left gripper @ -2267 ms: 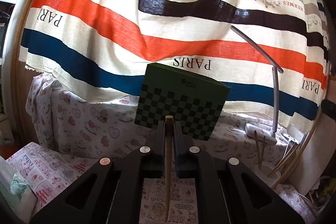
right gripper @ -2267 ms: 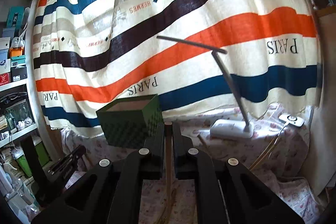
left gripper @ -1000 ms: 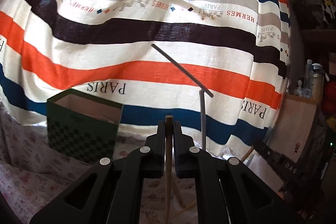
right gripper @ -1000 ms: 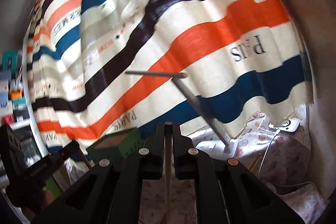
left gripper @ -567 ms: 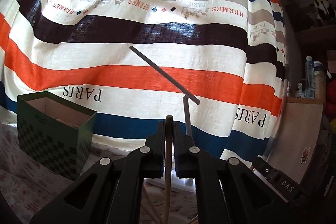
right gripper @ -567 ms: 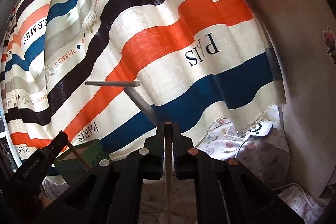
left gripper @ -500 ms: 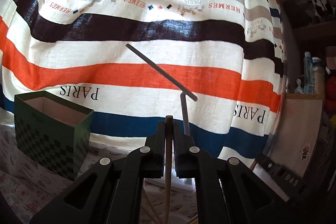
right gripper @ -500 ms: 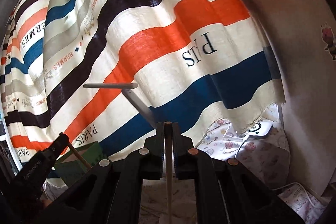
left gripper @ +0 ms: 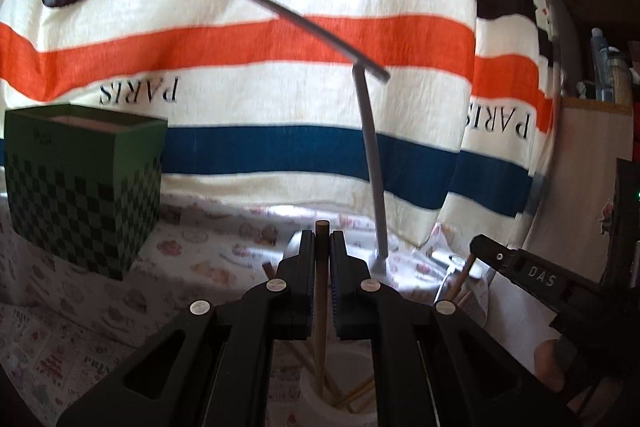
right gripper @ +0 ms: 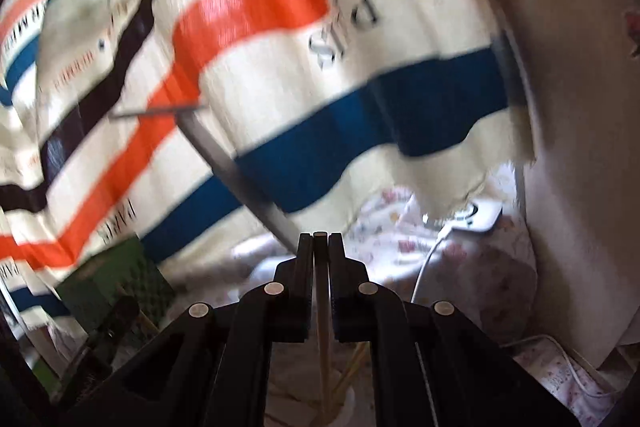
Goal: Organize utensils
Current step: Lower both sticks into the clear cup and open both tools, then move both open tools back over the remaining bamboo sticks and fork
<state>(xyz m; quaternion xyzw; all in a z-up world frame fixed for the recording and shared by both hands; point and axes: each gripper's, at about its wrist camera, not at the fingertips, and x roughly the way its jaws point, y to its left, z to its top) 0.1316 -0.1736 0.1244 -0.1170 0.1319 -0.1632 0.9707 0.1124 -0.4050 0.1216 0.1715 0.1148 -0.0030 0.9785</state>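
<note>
The left gripper [left gripper: 320, 247] is clamped on a brown wooden stick [left gripper: 319, 307], held upright so its lower end drops straight into the white cup [left gripper: 320, 393] below, where other sticks already lean. The right gripper [right gripper: 320, 247] pinches a paler stick [right gripper: 322, 339] the same way, hanging over what seems to be the same cup [right gripper: 347, 401], though blur makes that uncertain. The green checkered box [left gripper: 86, 187] stands well apart on the patterned cloth [left gripper: 208, 259], beside the grey desk lamp [left gripper: 370, 163].

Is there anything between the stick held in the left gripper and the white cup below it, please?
Nothing visible. The wooden stick in the left gripper already dips into the white cup, beside other sticks there.
</note>
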